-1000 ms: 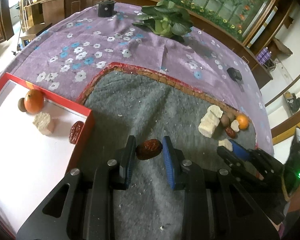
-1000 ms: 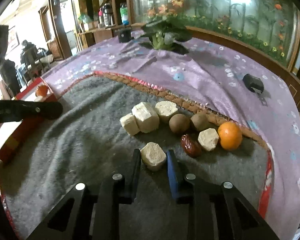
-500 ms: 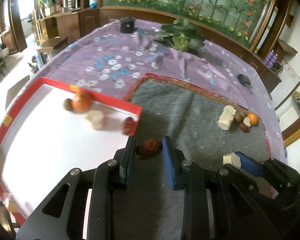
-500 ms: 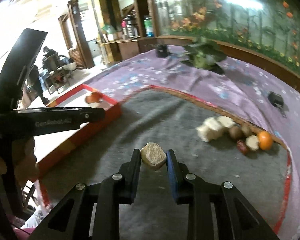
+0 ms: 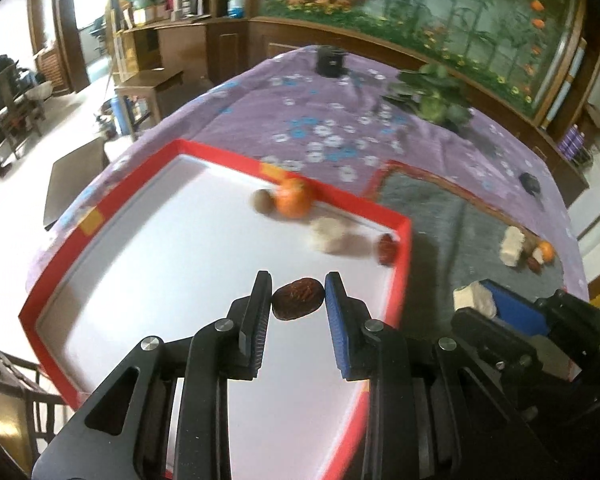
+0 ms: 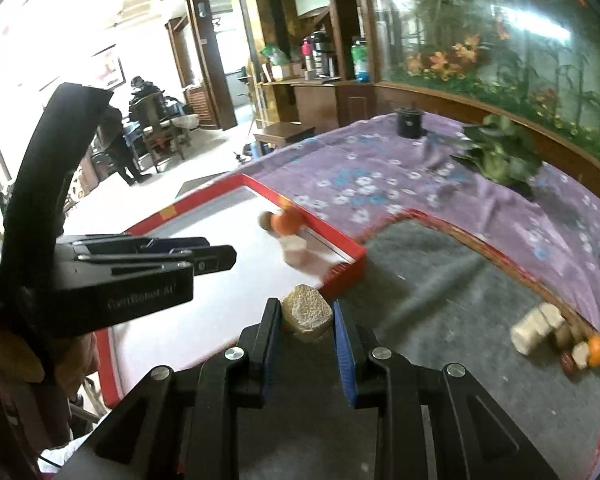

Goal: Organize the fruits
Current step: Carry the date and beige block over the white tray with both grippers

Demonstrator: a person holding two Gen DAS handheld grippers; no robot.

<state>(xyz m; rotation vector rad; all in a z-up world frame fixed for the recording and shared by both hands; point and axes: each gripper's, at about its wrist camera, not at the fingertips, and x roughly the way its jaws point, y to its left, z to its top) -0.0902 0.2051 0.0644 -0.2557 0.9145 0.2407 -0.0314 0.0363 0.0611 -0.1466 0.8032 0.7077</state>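
My left gripper (image 5: 298, 298) is shut on a dark red date (image 5: 298, 299) and hangs over the white floor of the red-rimmed tray (image 5: 220, 152). Inside the tray lie an orange (image 5: 294, 200), a brown round fruit (image 5: 262, 202), a pale block (image 5: 328, 234) and another date (image 5: 387, 249). My right gripper (image 6: 306, 314) is shut on a pale beige block (image 6: 306, 311), held above the grey mat (image 6: 440, 300) beside the tray's corner (image 6: 352, 268). On the mat's far right sits a small pile of fruit and blocks (image 6: 556, 336).
The purple flowered cloth (image 5: 320, 120) covers the table beyond the tray. A green leafy plant (image 5: 436, 96) and a black container (image 5: 331, 61) stand at the back. The left gripper's body (image 6: 100, 276) fills the left of the right wrist view. A small black object (image 5: 530, 182) lies far right.
Both grippers have carried their loads leftward from the mat toward the tray. The date now hangs over the tray floor, and the block has come up to the tray's corner.
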